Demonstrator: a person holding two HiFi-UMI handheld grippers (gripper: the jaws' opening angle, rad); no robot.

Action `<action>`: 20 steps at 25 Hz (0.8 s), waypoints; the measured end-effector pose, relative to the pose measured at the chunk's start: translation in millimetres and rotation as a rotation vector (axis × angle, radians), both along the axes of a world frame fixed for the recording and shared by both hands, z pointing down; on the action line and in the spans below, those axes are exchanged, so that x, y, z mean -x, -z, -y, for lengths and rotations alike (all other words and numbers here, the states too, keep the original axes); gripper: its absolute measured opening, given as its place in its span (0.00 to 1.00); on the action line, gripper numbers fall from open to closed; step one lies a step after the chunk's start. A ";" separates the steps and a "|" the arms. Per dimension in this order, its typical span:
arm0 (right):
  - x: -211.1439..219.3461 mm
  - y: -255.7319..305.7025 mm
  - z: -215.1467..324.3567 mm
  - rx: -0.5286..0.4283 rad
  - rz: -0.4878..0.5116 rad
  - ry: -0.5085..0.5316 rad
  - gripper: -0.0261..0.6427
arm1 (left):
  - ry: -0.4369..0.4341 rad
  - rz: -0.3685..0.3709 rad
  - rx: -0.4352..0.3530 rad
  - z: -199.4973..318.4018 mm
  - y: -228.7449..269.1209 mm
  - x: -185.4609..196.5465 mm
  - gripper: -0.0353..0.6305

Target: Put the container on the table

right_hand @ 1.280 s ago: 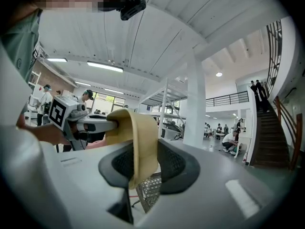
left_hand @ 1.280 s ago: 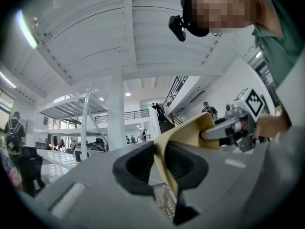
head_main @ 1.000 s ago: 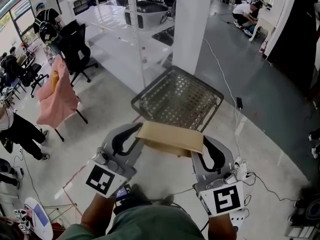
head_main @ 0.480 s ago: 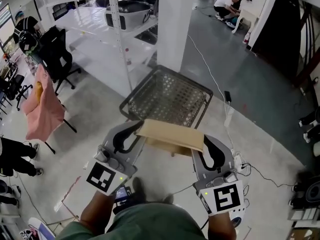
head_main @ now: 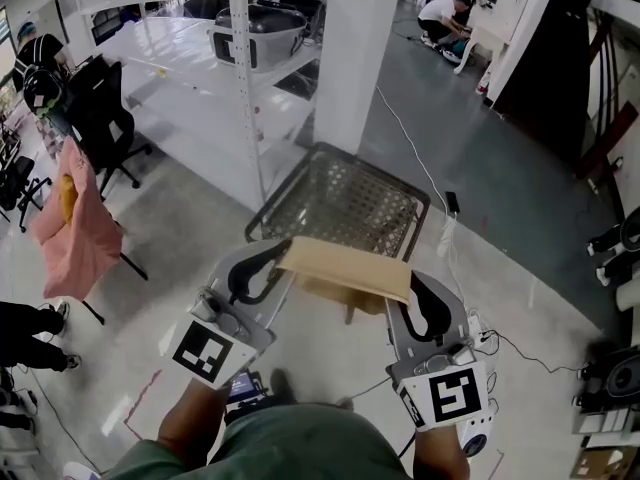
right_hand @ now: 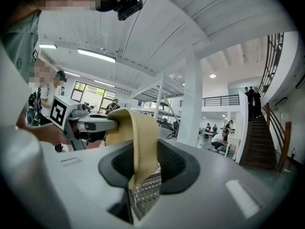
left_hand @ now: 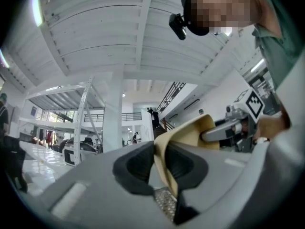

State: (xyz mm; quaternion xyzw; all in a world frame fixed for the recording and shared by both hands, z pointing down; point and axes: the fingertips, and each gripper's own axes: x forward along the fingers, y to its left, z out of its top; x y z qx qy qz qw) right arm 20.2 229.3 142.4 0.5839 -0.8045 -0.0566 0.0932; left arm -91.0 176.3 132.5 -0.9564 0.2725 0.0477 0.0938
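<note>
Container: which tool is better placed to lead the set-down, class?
Left, marginally: the left tool and right tool each clamp an end of the container, but the white surface lies leftward.

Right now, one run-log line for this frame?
left hand-held gripper: shut on container, left end | right hand-held gripper: shut on right end | container: held off floor | mesh basket: on floor ahead

Dark perforated-metal container (head_main: 345, 203), a tan strip along its near rim, held aloft by that rim, roughly level.
</note>
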 end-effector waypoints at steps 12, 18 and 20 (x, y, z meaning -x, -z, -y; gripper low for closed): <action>42.2 2.5 47.9 0.015 -0.035 -0.015 0.20 | -0.016 -0.042 0.014 49.9 -1.6 42.0 0.14; 31.7 -13.6 76.2 0.034 -0.019 0.026 0.20 | 0.024 -0.023 0.036 73.5 -18.0 33.6 0.14; 24.5 -18.5 89.2 0.038 -0.007 0.054 0.20 | 0.051 -0.017 0.034 83.9 -19.8 27.2 0.14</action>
